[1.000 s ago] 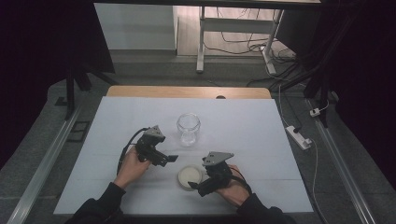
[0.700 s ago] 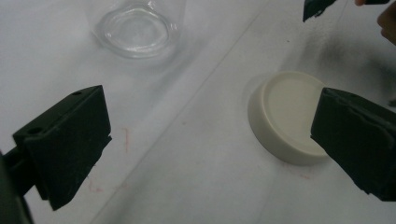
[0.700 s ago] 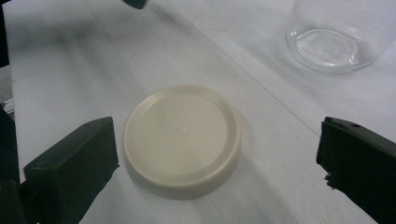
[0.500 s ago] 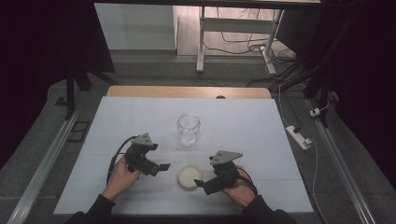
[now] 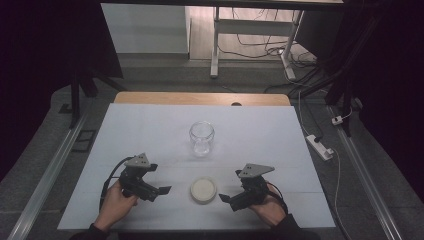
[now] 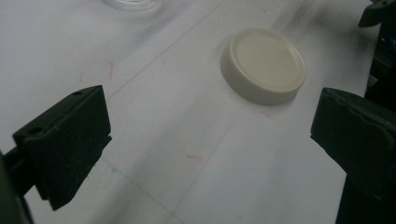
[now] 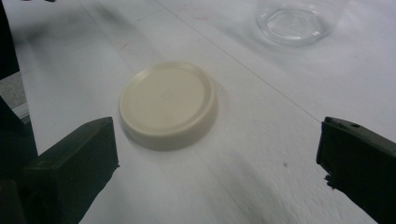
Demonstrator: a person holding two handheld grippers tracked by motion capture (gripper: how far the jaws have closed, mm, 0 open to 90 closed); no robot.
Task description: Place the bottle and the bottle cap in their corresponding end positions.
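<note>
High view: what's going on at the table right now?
A person holds a set of tongs in each hand, either side of a cream lid lying flat on the white table. The left tongs and right tongs are both open and hold nothing. A lidless glass jar stands upright beyond the lid.

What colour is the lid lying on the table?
Cream; the lid shows best in the right gripper view.
</note>
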